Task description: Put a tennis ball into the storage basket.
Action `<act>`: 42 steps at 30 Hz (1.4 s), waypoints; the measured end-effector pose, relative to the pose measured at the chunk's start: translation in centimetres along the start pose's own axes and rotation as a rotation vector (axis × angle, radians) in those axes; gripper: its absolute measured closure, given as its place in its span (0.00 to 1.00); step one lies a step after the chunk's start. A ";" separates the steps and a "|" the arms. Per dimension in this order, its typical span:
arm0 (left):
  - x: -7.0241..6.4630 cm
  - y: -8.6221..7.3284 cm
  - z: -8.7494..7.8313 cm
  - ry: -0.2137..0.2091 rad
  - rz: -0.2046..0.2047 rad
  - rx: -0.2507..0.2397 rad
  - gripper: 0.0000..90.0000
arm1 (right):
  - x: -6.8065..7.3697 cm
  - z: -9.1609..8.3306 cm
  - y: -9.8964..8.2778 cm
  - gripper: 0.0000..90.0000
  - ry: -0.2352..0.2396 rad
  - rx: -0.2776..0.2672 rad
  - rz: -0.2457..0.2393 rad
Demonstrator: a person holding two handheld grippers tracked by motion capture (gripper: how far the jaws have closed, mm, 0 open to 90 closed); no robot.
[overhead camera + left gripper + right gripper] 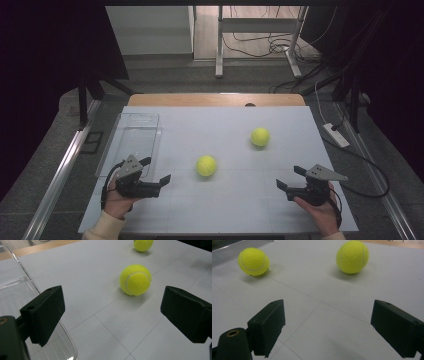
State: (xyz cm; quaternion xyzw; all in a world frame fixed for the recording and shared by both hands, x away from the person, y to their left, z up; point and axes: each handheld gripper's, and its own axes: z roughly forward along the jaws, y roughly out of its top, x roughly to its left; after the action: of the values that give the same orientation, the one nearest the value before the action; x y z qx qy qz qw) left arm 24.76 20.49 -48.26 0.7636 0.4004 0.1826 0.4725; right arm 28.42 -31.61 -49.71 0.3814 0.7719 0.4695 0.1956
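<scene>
Two yellow tennis balls lie on the white table top. One ball (206, 166) (135, 279) (254, 262) rests near the middle, the other (260, 136) (143, 244) (352, 257) farther back and to the right. My left gripper (157, 170) (112, 312) is open at the front left, held in a hand, its jaws aimed toward the middle ball and apart from it. At the front right my right gripper (288, 176) (327, 327) is open too, with nothing between its jaws, and both balls lie ahead of it.
A clear plastic tray (132, 135) (15, 292) lies at the table's left side, just beside the left gripper's jaw. A wooden strip (215, 99) borders the far edge of the table. Cables and a frame stand on the floor beyond.
</scene>
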 end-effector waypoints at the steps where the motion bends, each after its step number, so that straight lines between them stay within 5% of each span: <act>1: 0.0 0.1 0.1 0.000 0.002 -0.002 0.07 | 0.0 0.0 0.0 0.14 0.000 0.002 -0.001; 42: -1.4 2.8 2.4 -0.030 0.063 0.022 0.06 | 0.0 0.2 -0.1 0.14 -0.005 0.012 -0.002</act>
State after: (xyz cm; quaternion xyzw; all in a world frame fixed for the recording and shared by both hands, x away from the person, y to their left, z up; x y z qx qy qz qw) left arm 26.67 17.34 -46.81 0.7835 0.3710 0.1814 0.4643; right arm 28.49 -31.59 -49.90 0.3831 0.7745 0.4639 0.1957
